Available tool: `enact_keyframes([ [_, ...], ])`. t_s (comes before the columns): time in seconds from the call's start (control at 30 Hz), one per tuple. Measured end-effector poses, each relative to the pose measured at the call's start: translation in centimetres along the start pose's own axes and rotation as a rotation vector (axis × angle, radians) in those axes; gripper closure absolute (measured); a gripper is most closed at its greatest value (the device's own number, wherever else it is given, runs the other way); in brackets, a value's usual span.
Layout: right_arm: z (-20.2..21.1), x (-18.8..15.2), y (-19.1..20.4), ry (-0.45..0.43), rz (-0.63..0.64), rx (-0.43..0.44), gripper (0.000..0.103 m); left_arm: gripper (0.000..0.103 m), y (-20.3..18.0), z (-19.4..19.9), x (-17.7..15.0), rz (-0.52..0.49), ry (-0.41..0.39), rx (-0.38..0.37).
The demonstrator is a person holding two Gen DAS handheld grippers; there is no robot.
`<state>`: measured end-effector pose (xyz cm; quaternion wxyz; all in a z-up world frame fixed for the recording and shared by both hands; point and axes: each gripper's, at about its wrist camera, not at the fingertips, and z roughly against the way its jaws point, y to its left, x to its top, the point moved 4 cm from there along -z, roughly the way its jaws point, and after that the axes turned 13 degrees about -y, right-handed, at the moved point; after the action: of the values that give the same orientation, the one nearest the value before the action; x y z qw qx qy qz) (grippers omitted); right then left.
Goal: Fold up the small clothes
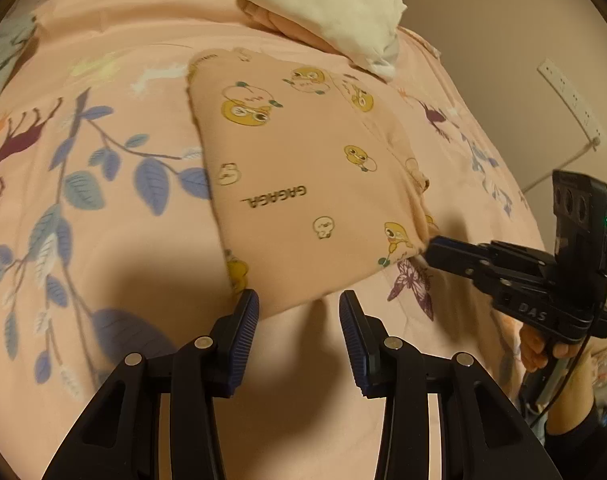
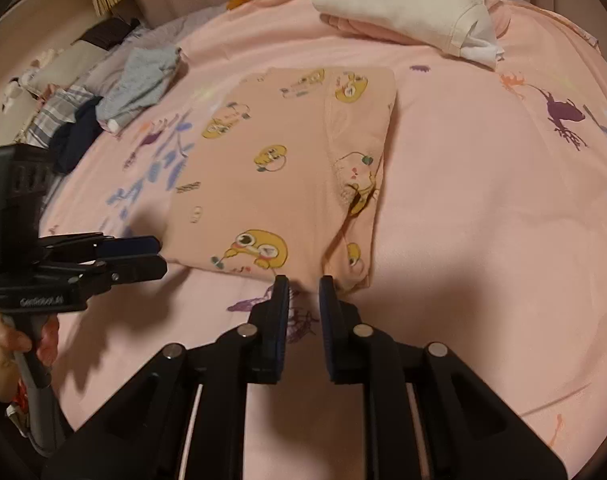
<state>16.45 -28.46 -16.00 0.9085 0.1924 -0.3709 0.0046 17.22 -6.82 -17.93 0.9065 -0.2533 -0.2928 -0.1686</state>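
Peach-pink cotton garment (image 1: 303, 168) printed with yellow cartoon faces and the word "GAGAGA": folded into a rough rectangle, lying flat on a pink bedsheet (image 1: 115, 60) patterned with blue leaves and purple animals. One side carries a folded-over panel with a stitched seam (image 2: 355, 152).

Left gripper (image 1: 299, 308), black with blue ribbed pads: jaws stand partly apart just at the garment's near edge; nothing lies between the pads, and bare sheet shows in the gap. In the right wrist view it (image 2: 143, 256) reaches in from the side beside the garment's near corner; a hand (image 2: 19, 340) holds its handle.

Right gripper (image 2: 303, 292), same make: jaws narrowly apart, tips at the garment's near hem, holding nothing. Seen from the left wrist camera its tip (image 1: 435, 250) meets the garment's lower corner, but whether it touches the cloth cannot be told. A hand (image 1: 543, 350) grips its handle.

Stack of folded clothes, cream-white piece (image 1: 331, 4) on top of pale pink ones: beyond the garment, apart from it.

Loose heap of grey, checked and dark navy clothes (image 2: 103, 104): far edge of the bed, well apart from the garment.

White power strip (image 1: 571, 100): on the wall beside the bed.
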Motion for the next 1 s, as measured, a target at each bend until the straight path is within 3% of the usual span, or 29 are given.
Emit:
enact_keyframes([
  [0.07,0.6,0.3,-0.4,-0.022,-0.043,0.024,0.070,0.059,0.4,0.5,0.5,0.025,-0.018,0.001],
  [0.13,1.0,0.7,-1.0,-0.049,-0.109,0.053,0.056,0.045,1.0,0.9,1.4,0.067,-0.042,-0.007],
  [0.37,0.6,2.5,-3.2,-0.097,-0.301,0.103,0.047,0.044,2.0,0.4,4.1,0.126,-0.082,0.007],
  [0.43,0.3,2.8,-3.7,-0.101,-0.334,0.109,0.041,0.035,2.2,0.1,4.6,0.141,-0.088,0.005],
  [0.53,-0.3,3.2,-4.4,-0.094,-0.366,0.103,0.031,0.033,2.6,-0.3,5.2,0.158,-0.095,0.004],
  [1.0,-3.9,6.0,-6.2,-0.077,-0.434,0.153,0.028,0.032,3.5,-3.2,6.8,0.167,-0.078,0.003],
])
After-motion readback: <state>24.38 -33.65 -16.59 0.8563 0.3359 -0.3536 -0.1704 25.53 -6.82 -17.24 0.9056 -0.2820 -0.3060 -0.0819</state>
